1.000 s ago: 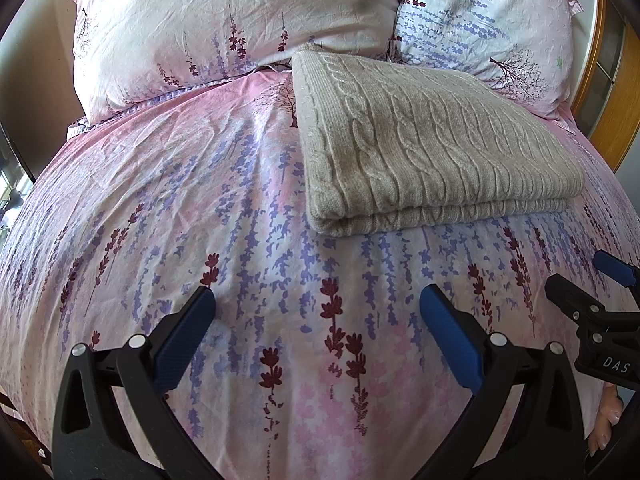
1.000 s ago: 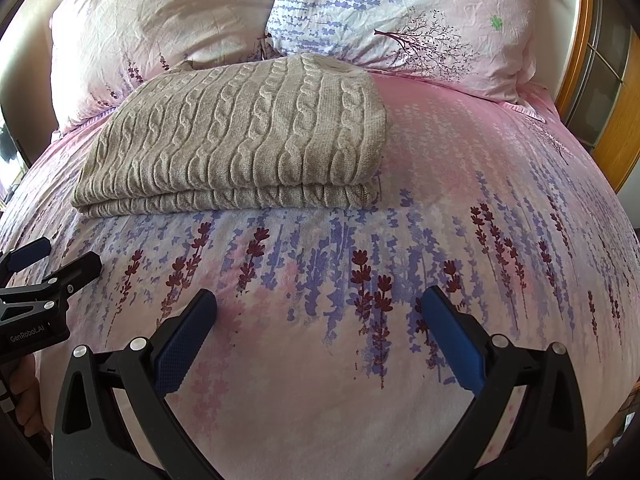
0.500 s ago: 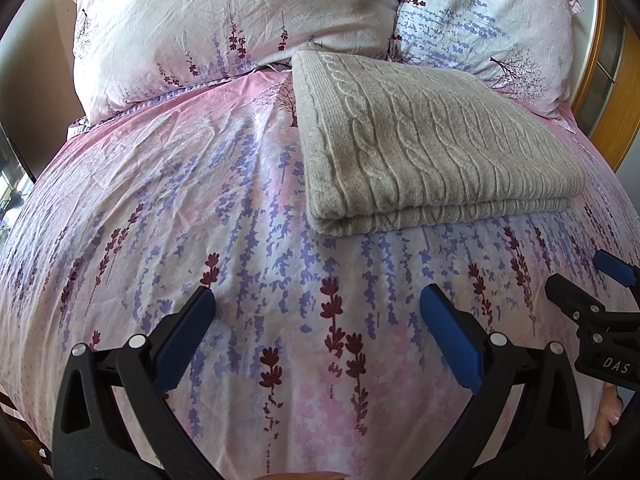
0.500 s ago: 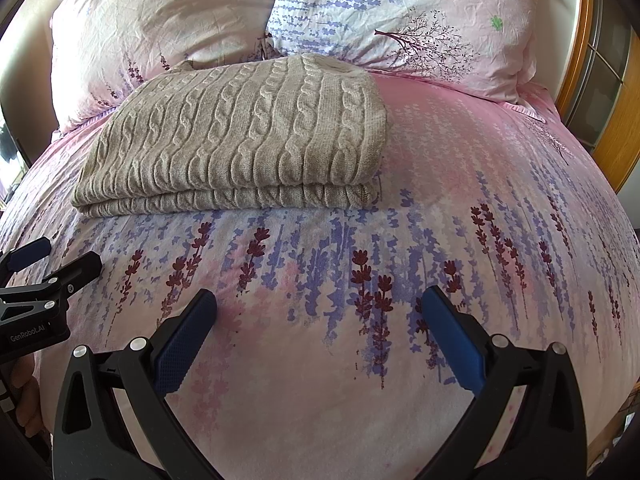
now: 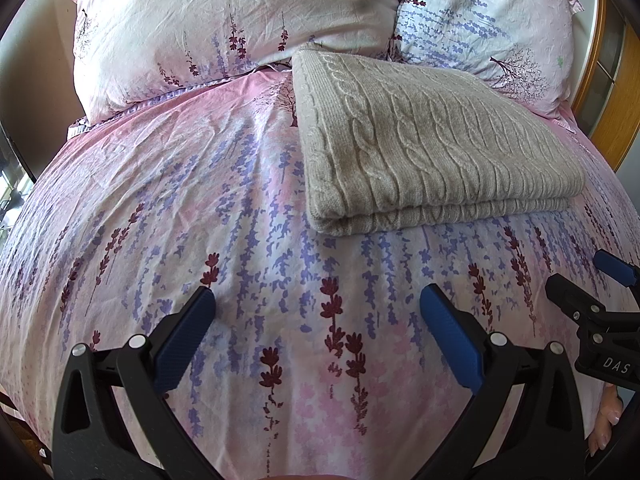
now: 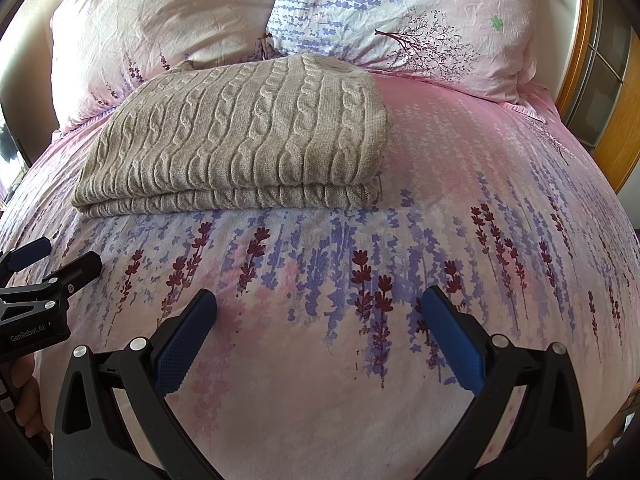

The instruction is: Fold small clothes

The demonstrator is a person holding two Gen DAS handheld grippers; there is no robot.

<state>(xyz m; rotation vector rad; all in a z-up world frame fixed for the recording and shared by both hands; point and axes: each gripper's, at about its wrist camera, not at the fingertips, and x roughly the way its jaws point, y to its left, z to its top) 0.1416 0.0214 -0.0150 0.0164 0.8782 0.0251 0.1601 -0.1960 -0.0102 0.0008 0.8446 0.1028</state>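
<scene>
**Folded and at rest, both tools idle**

Beige cable-knit sweater (image 5: 432, 148), folded into a neat stacked rectangle, lying on the floral duvet (image 5: 200, 208) just in front of the two pillows (image 6: 400, 12), far edge touching them. Looks finished, or one fold short at most; hard to say which.

Left gripper (image 5: 316, 332) spread wide, holding nothing, hovering over bare duvet well short of the sweater. Right gripper (image 6: 320, 332) likewise splayed and empty, also near the front of the bed. Each visible at the edge of the other's view, side by side.

Risks from here, as a judgement: snagging a loose cable stitch with a fingertip on any further grab; catching only the top layer and dragging the stack open; pinching duvet along with knit, since the soft bedding gives underneath.

Against the earlier frames: no visible change. Same sweater position, same fold, same gripper spread and height.
</scene>
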